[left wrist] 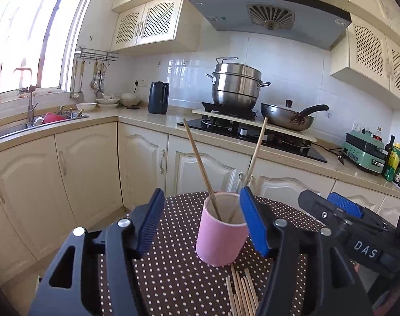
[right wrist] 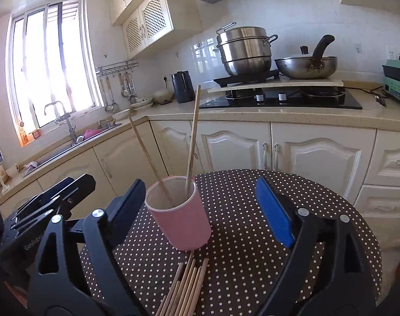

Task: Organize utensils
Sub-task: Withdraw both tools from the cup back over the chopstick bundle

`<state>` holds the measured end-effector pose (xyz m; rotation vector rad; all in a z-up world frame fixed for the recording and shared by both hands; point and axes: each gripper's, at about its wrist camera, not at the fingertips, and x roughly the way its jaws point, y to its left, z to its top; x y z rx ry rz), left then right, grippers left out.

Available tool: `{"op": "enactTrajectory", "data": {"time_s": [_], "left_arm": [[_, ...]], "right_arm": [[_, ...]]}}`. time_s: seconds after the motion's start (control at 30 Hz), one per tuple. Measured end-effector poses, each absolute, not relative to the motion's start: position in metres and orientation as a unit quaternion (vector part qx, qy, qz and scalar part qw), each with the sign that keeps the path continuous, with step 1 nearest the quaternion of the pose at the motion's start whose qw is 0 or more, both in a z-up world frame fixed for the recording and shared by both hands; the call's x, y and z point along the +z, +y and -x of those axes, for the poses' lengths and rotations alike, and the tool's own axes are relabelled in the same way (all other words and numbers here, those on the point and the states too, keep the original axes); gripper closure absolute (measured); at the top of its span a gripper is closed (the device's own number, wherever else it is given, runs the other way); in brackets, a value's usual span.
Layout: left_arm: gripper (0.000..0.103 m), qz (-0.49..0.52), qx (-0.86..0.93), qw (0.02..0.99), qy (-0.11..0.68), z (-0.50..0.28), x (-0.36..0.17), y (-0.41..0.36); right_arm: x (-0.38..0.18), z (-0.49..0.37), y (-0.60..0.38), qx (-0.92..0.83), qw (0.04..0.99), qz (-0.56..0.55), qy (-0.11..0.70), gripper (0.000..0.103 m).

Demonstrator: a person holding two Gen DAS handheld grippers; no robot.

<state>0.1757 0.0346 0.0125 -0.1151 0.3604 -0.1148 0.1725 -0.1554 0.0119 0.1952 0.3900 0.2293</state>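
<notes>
Pink cup [left wrist: 221, 233] w/ 2 chopsticks [left wrist: 200, 166]; 2 grippers wide apart.

Pink cup [right wrist: 180, 214] and loose chopsticks [right wrist: 185, 287] crowd the near dotted tabletop [right wrist: 252, 237]; right side lies open.

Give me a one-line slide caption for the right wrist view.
Open right gripper faces a pink cup holding two chopsticks, more chopsticks lying loose on the polka-dot table.

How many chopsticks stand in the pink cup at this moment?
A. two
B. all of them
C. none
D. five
A: two chopsticks lean apart inside the pink cup, while a bundle of chopsticks lies on the dotted table in front of it.
</notes>
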Motion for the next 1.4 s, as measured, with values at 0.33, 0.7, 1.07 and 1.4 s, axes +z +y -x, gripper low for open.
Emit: {"op": "enactTrajectory", "data": {"time_s": [0.33, 0.7, 1.07, 1.4], "left_arm": [[0.04, 0.05, -0.053, 0.977, 0.201, -0.144, -0.003, 0.031], [0.038, 0.057, -0.058, 0.956, 0.282, -0.125, -0.048, 0.036], [0.038, 0.086, -0.099, 0.92, 0.37, -0.107, -0.088, 0.045], [0.038, 0.046, -0.097, 0.895, 0.433, -0.097, -0.114, 0.026]], "right_arm": [[0.004, -0.127, -0.146, 0.097, 0.971, -0.057, 0.212, 0.01], [-0.054, -0.12, -0.143, 0.071, 0.944, -0.054, 0.319, 0.009], [-0.099, -0.124, -0.149, 0.029, 0.912, -0.053, 0.405, 0.009], [-0.115, -0.092, -0.155, 0.033, 0.895, -0.064, 0.439, 0.009]]}}
